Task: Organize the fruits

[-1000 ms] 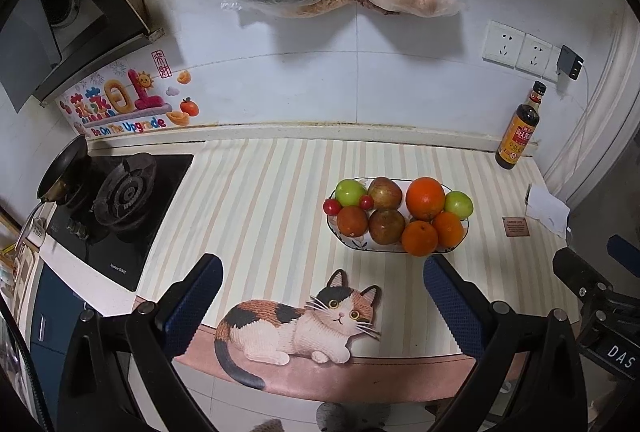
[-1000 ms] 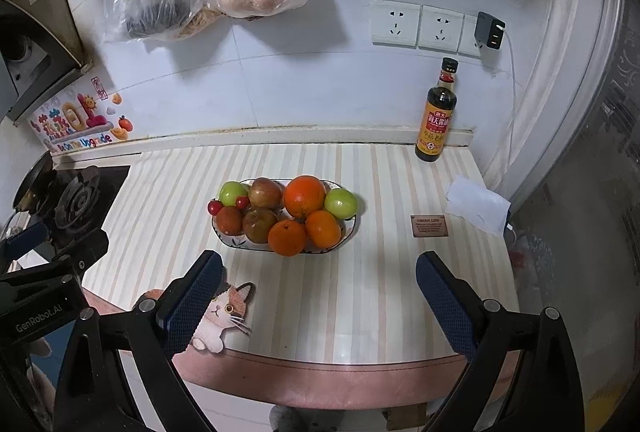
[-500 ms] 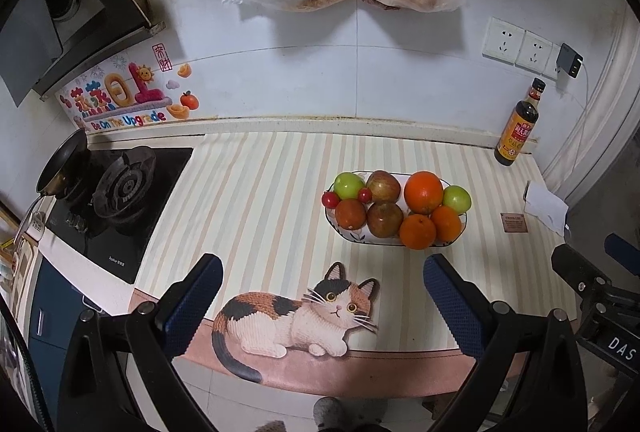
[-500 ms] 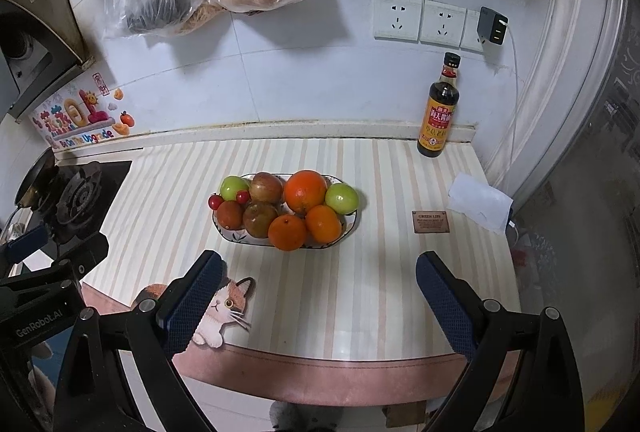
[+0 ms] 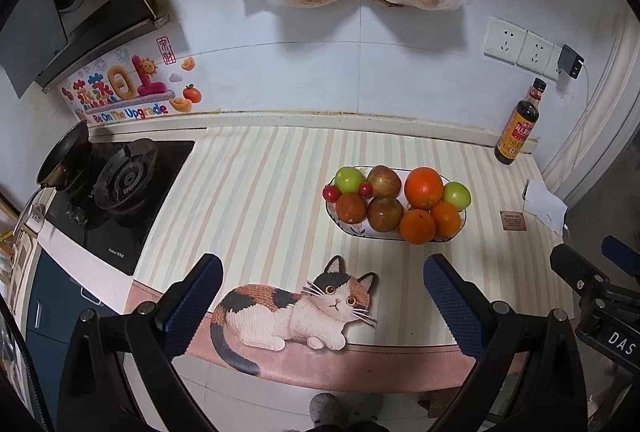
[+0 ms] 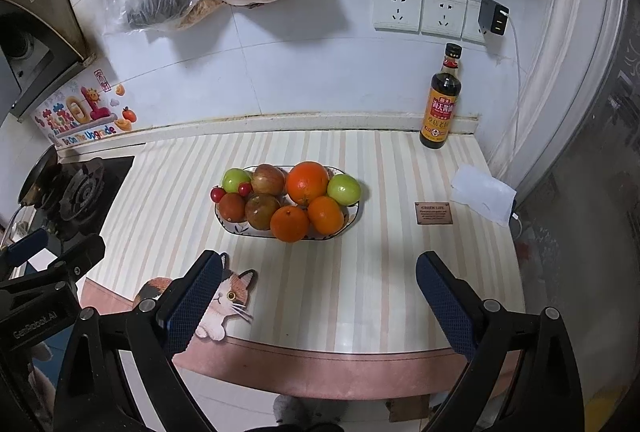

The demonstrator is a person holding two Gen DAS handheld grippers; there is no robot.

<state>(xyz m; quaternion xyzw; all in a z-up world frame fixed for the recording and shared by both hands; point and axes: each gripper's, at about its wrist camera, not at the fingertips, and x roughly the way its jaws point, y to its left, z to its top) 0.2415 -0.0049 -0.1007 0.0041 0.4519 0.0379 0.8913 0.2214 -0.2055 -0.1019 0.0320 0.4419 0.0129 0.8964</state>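
We log one oval fruit bowl (image 6: 352, 218), long axis three to nine o'clock, on counter (image 6: 360, 280); left gripper (image 5: 322, 302) and right gripper (image 6: 318, 298) wide, empty.

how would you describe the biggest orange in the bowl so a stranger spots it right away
Find the striped counter and the oval fruit bowl in its middle. The biggest orange sits at the back of the pile, between a reddish apple and a green apple. It is clearly larger than the two small oranges in front of it.
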